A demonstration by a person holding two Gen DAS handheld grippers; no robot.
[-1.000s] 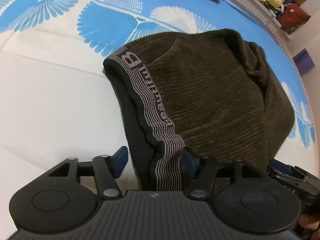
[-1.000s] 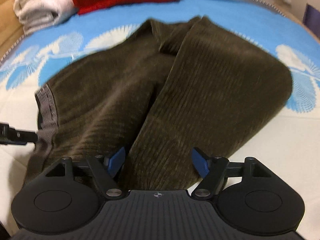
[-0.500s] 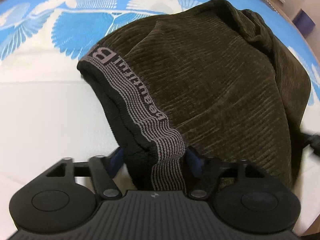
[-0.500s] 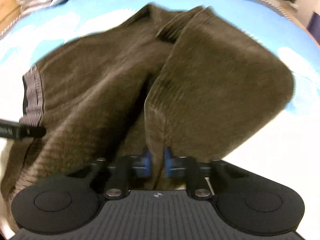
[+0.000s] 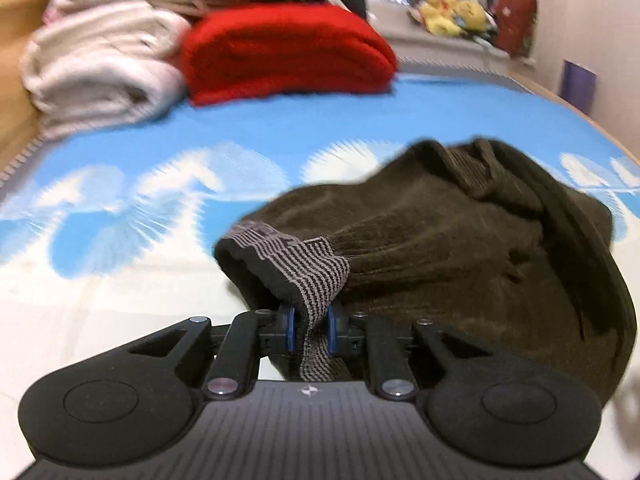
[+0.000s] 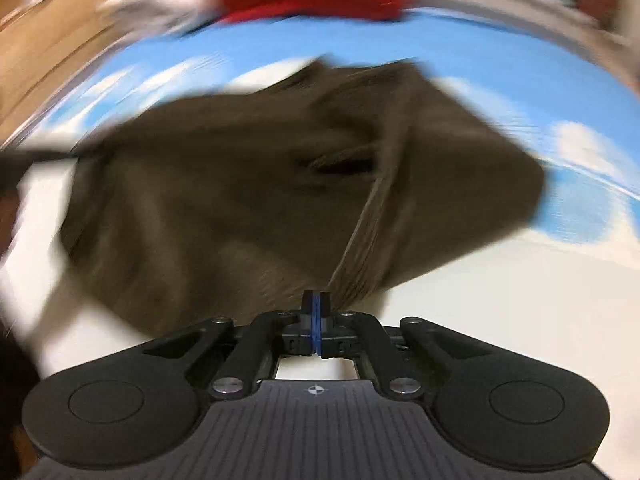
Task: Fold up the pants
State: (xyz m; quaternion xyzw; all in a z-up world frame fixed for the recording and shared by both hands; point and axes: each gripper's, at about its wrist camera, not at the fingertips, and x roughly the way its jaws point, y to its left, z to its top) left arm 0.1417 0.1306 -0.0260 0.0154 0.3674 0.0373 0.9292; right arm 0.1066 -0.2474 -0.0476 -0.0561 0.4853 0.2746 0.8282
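Dark brown ribbed pants [image 5: 460,248] lie bunched on a blue and white patterned bedspread [image 5: 160,152]. Their grey striped waistband [image 5: 304,264] is pinched between the blue pads of my left gripper [image 5: 310,326], which is shut on it and lifts it. In the right wrist view the pants [image 6: 260,184] are blurred by motion. My right gripper [image 6: 316,320] has its pads pressed together at the near edge of the fabric; whether cloth sits between them cannot be told. The left gripper's tip shows as a dark bar at the far left [image 6: 36,158].
A folded red blanket [image 5: 284,48] and rolled white blankets [image 5: 100,60] lie at the far end of the bed. Soft toys [image 5: 452,16] sit on a ledge at the back right. A wooden bed frame [image 6: 48,56] runs along the left.
Both grippers went from open to shut. The left closed on the waistband and raised it. The right closed at the pants' near edge and is moving fast, and the pants have bunched up.
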